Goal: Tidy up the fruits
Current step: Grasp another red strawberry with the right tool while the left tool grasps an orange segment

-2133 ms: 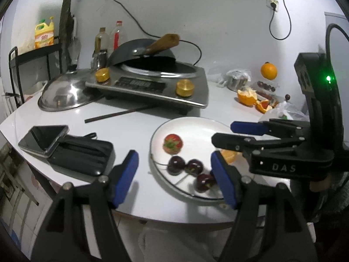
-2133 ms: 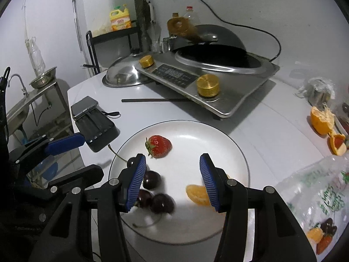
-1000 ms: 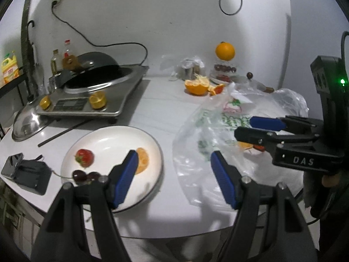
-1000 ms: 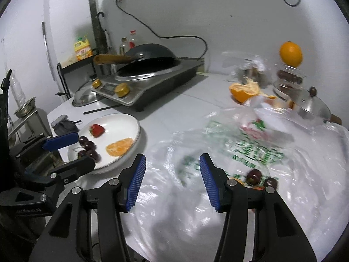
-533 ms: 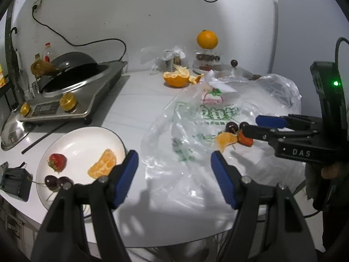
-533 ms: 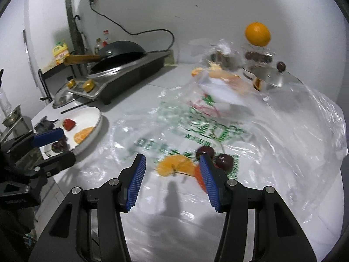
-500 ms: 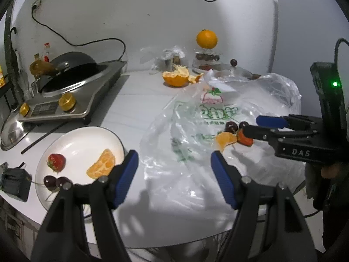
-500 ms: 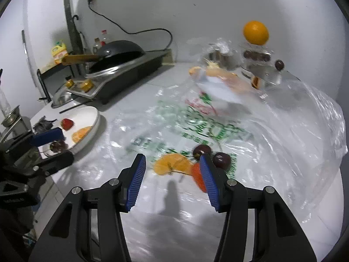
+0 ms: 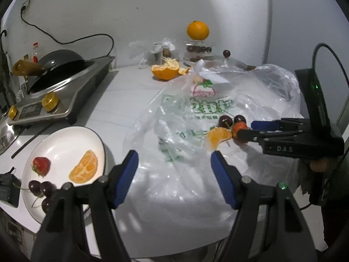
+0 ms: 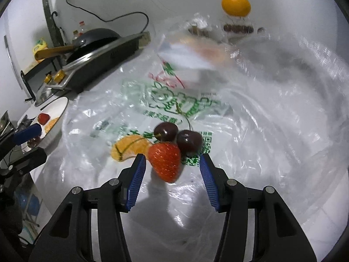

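A red strawberry (image 10: pixel 165 161), two dark cherries (image 10: pixel 177 136) and an orange segment (image 10: pixel 128 146) lie on a clear plastic bag (image 10: pixel 250 113). My right gripper (image 10: pixel 172 170) is open, its jaws either side of the strawberry, which it does not touch. In the left wrist view the same gripper (image 9: pixel 245 130) reaches the strawberry (image 9: pixel 239 127) from the right. My left gripper (image 9: pixel 174 166) is open and empty above the bag (image 9: pixel 196 113). A white plate (image 9: pixel 56 137) at the left holds a strawberry (image 9: pixel 40 166), an orange segment (image 9: pixel 84 170) and cherries (image 9: pixel 41 188).
An induction cooker with a wok (image 9: pixel 54 80) stands at the back left. A peeled orange half (image 9: pixel 164 71), a whole orange (image 9: pixel 197 30) on a jar and a small pot lid (image 9: pixel 226 53) stand at the back. A black case (image 9: pixel 6 187) lies beside the plate.
Both grippers swung right from the plate to the bag. The right gripper then moved down and forward until its open jaws flank the strawberry.
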`<state>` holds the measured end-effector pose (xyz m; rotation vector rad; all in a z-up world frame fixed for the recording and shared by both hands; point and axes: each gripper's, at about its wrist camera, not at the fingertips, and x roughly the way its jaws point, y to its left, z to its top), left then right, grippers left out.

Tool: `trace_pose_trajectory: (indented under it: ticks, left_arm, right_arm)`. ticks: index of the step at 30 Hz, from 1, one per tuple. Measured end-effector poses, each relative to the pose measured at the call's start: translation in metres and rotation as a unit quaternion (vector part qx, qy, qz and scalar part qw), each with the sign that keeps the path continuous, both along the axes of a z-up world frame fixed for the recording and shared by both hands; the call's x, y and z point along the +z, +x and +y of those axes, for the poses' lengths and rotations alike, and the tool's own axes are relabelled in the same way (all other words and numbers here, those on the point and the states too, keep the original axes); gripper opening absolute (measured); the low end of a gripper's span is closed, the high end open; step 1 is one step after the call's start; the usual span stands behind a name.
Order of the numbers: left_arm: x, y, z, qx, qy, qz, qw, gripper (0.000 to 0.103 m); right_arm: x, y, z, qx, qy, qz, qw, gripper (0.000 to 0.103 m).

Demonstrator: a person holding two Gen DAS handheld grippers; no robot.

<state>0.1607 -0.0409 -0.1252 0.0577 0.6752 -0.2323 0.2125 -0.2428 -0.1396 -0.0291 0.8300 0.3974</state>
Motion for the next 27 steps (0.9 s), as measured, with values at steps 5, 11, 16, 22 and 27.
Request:
trace_pose_trajectory:
  ticks: [5,11,16,22,27]
  left_arm:
    - [0.002,0.011,-0.008,-0.012,0.008,0.005,0.9999,0.070]
    - [0.006,0.025,-0.025,-0.044,0.027,-0.007,0.9986,0.070]
    - [0.005,0.029,-0.042,-0.078,0.035,-0.018,0.9962,0.070]
    - [-0.002,0.032,-0.058,-0.103,0.055,-0.016,0.9930,0.070]
    - [-0.011,0.040,-0.070,-0.112,0.076,-0.008,0.9907,0.070]
  right_arm:
    - [-0.003,0.007,0.001,0.005,0.000,0.019,1.000,0.053]
    - [-0.004,0.010,0.006,0.007,-0.005,0.026,1.000,0.045]
    - [-0.004,0.010,0.013,0.009,-0.015,0.025,1.000,0.038]
    - [-0.005,0.006,0.017,0.017,-0.028,0.021,0.999,0.034]
    - [-0.003,0.004,0.009,0.026,-0.015,0.022,0.999,0.033]
